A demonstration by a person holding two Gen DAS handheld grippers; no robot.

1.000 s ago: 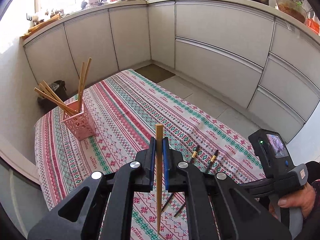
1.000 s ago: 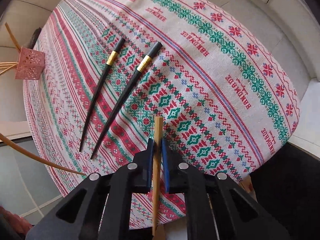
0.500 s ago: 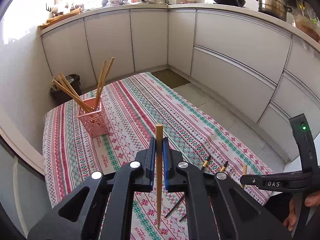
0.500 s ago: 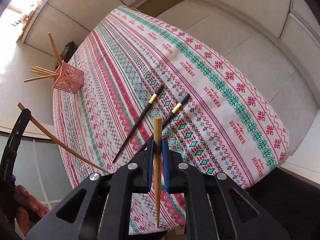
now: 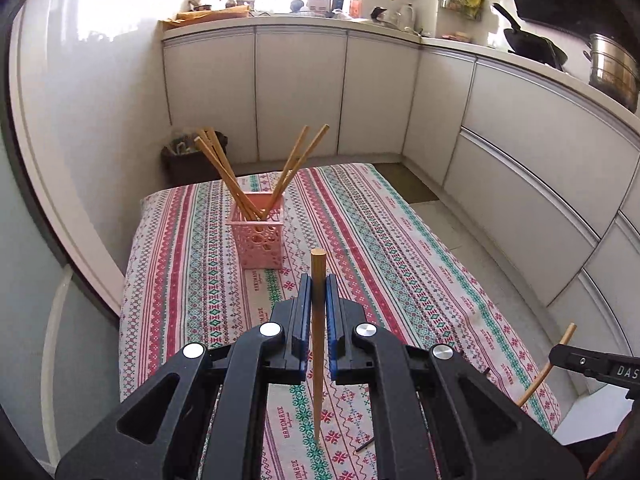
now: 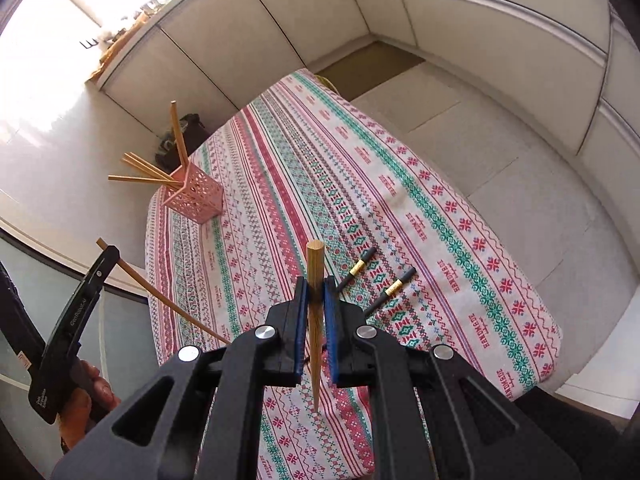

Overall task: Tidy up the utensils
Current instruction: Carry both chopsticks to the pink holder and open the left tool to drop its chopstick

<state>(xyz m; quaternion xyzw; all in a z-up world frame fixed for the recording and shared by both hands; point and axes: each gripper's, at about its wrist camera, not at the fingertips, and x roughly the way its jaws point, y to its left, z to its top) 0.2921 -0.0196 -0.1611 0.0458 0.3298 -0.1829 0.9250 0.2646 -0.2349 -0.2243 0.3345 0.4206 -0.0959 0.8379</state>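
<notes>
- Left gripper (image 5: 318,288) jaws clamping narrow on a wooden chopstick (image 5: 318,340), thick end poking up past the tips, thin end hanging below, clear of the cloth.
- Right gripper (image 6: 315,292) jaws gripping a second wooden chopstick (image 6: 315,328) the same way, pinched near the thick end.
- Both sticks hanging above the near end of the surface (image 5: 400,240), striped cloth over it; each gripper also showing at the edge of the other view.
- Pink holder (image 5: 258,236) standing well ahead toward the far-left part of the cloth, already carrying several wooden chopsticks (image 5: 224,172) splayed to both sides.
- Risk: long free tips swinging, catching the holder rim or the splayed sticks and tipping the light holder.
- Risk: thin round stick twisting or sliding between flat pads during tilt, dropping short.
- Risk: both grippers heading for one small opening, likely crossing sticks.
- Two black chopsticks (image 6: 372,280) lying on the cloth near the right gripper, partly hidden behind it, not yet collected.
- Cabinets and bin beyond the surface, not in the way.
</notes>
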